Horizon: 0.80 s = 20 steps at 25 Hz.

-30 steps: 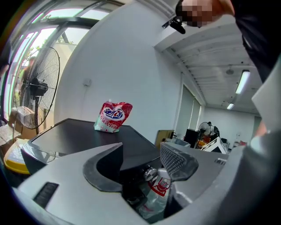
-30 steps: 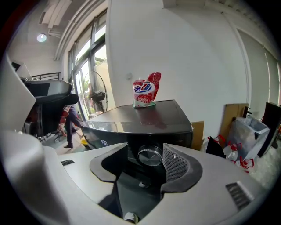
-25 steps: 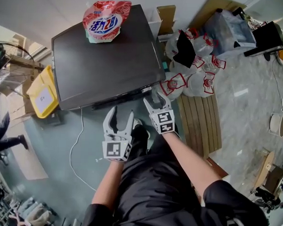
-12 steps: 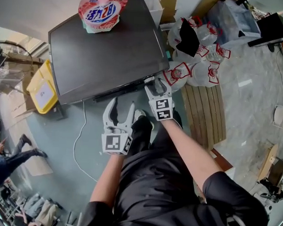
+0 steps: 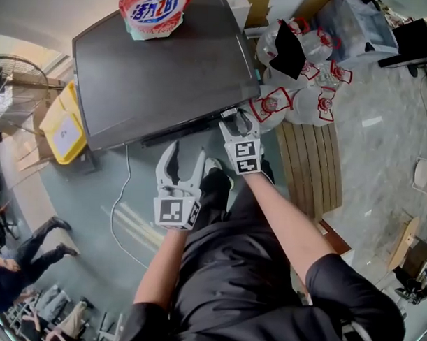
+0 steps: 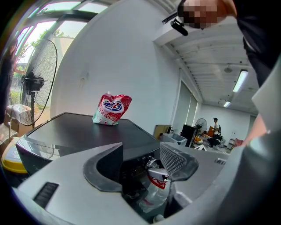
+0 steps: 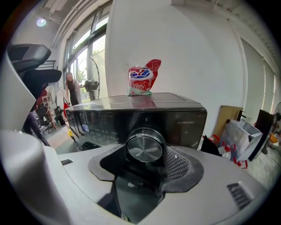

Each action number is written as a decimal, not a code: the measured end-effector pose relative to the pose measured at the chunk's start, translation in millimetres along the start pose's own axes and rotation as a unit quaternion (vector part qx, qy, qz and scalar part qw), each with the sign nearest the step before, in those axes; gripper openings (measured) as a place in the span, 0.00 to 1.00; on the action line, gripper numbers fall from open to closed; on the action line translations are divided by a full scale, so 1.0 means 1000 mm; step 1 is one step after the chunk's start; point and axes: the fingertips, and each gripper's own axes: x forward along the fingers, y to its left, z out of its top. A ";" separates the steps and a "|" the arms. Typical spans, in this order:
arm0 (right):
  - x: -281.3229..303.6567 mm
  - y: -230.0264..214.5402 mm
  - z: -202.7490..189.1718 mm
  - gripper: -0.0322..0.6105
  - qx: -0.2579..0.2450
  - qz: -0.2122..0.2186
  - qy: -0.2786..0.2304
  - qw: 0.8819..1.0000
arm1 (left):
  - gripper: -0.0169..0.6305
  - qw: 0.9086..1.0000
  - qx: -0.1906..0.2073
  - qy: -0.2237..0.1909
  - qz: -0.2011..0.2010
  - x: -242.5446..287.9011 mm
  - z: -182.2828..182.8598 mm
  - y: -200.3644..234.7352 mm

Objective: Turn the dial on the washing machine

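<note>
From the head view, the washing machine (image 5: 161,73) stood just ahead of the person. Its dark flat top was bare apart from a detergent bag (image 5: 155,7) at the far edge. The right claw (image 5: 236,119) was pushed up to the machine's front edge near its right corner. The control panel is there, so I judge the claw had come for the dial. The left claw (image 5: 187,150) hung lower and nearer the body, apart from the machine, probably kept out of the way because one claw is enough for a knob.

In the left gripper view, that claw's jaws stood wide apart with nothing between them. Beyond them were only the machine's front and white bags (image 6: 151,195) on the floor.

In the right gripper view, the dial (image 7: 145,149) sat at the right end of the black control panel, directly between this claw's jaws. The jaws had just been opening and stood about as wide as they go. The ribbed right pad was just beside the dial's rim and the left jaw showed a gap, so nothing was gripped yet. The dial was a short round drum with no long side. Its shiny face pointed straight out of the panel at the camera, so its turning axis ran in line with the claw. Closing the jaws and rolling the wrist looked like the next step.
</note>
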 end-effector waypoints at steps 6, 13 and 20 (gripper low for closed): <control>-0.001 -0.002 -0.001 0.43 0.046 0.012 -0.009 0.999 | 0.40 1.000 0.001 0.005 -0.002 -0.002 -0.003 0.003; -0.001 -0.006 0.001 0.44 0.133 0.039 -0.024 0.990 | 0.40 1.000 -0.003 0.003 -0.001 -0.004 -0.005 0.003; -0.001 -0.007 -0.001 0.43 0.174 0.059 -0.029 0.983 | 0.40 1.000 -0.003 0.005 -0.002 -0.006 -0.007 0.000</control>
